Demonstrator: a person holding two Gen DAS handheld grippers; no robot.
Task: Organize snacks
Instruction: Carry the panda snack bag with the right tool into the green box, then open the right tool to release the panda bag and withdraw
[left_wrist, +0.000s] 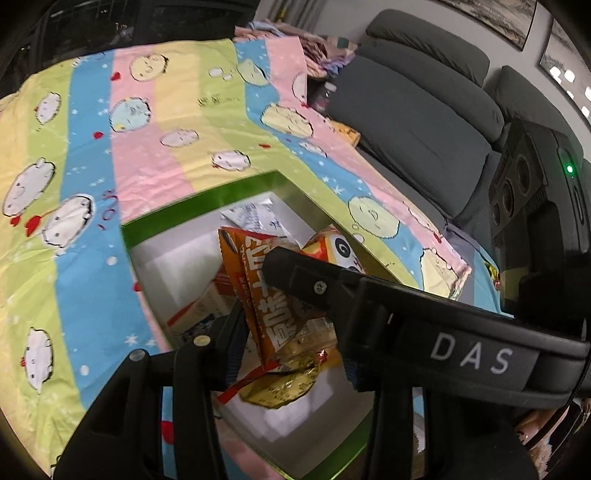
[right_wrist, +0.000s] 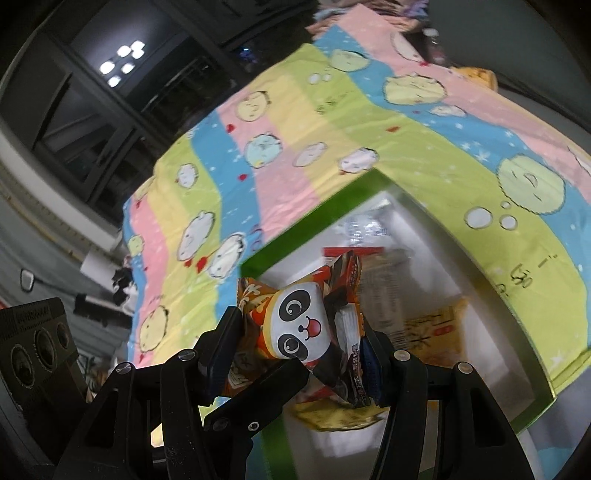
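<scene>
Over the green-rimmed white box (left_wrist: 199, 206) on the striped cartoon cloth (left_wrist: 92, 155), our left gripper (left_wrist: 284, 332) clamps an orange packet (left_wrist: 269, 306) with white lettering, and our right gripper (right_wrist: 299, 354) clamps a crinkled panda-face packet (right_wrist: 306, 325).

The right claw (left_wrist: 369, 295) crosses the green-rimmed box (left_wrist: 192, 206) and hides part of the panda packet (left_wrist: 340, 247). Behind the panda packet, the other packets (right_wrist: 432, 325) in the box are blurred, their print unreadable. The box's near corner is cut off by the frame's bottom edge.
</scene>
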